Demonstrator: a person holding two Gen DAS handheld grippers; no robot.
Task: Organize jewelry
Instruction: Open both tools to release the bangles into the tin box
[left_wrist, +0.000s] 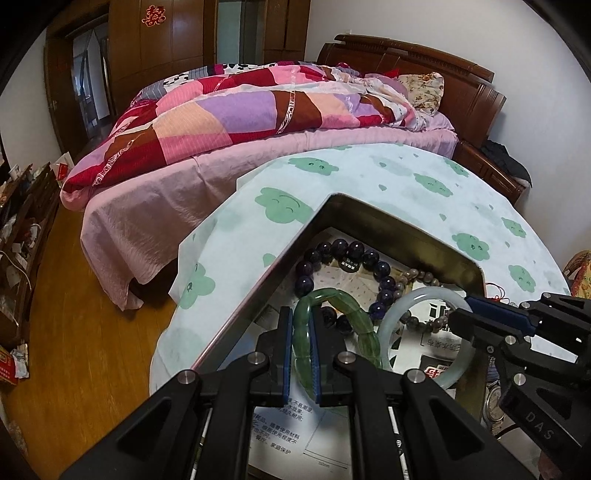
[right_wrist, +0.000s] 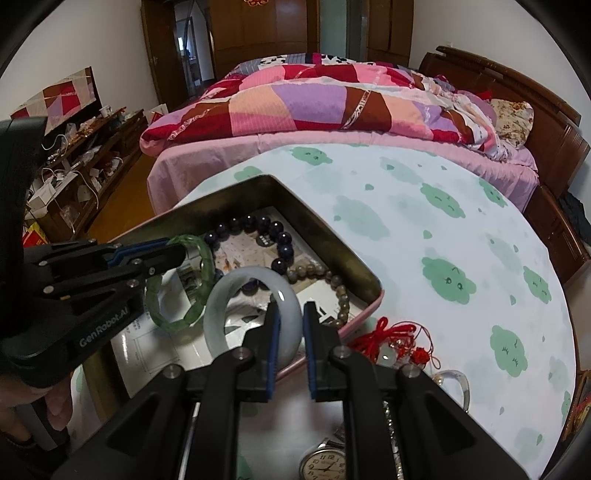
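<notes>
A metal tin box sits on a round table and holds a dark purple bead bracelet and a grey-brown bead bracelet. My left gripper is shut on a green segmented bracelet, held over the box. My right gripper is shut on a pale jade bangle, held at the box's near rim.
On the cloud-print tablecloth, near the box, lie a red-corded pendant, a clear bangle, a wristwatch and a chain. A bed stands behind the table. A cluttered low cabinet is at left.
</notes>
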